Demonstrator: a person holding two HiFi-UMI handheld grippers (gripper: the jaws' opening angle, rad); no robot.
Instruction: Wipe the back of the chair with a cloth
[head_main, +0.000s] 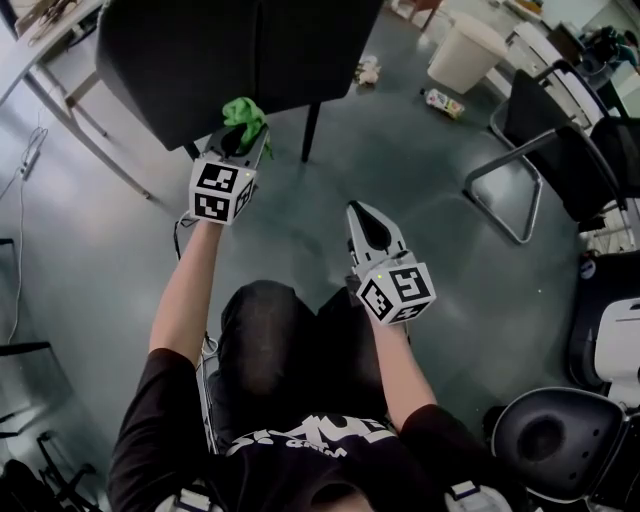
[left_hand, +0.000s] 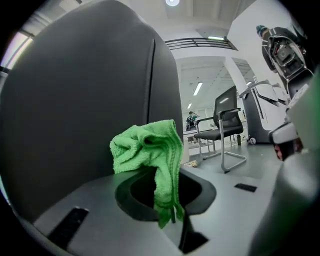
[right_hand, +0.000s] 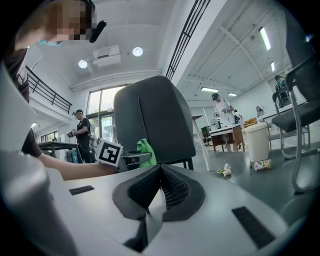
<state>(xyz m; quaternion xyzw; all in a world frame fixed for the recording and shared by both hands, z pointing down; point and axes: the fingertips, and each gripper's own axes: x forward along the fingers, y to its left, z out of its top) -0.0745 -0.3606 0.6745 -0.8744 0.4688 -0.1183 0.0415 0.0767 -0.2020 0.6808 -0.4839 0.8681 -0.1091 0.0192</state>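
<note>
The dark chair back (head_main: 230, 60) stands in front of me at the top of the head view. A crumpled green cloth (head_main: 245, 115) touches its lower edge, and my left gripper (head_main: 243, 130) is shut on it. In the left gripper view the cloth (left_hand: 150, 150) bunches over the jaws, with the chair back (left_hand: 85, 100) filling the left side just behind it. My right gripper (head_main: 362, 210) hangs lower and to the right, away from the chair, shut with nothing in it. The right gripper view shows the chair back (right_hand: 155, 120) and the cloth (right_hand: 146, 152) ahead of it.
A white bin (head_main: 465, 50), a carton (head_main: 445, 103) and crumpled litter (head_main: 368, 70) lie on the floor beyond the chair. Black chairs (head_main: 560, 130) stand at the right, a table (head_main: 40, 40) at the upper left. A round black seat (head_main: 550, 440) is at the lower right.
</note>
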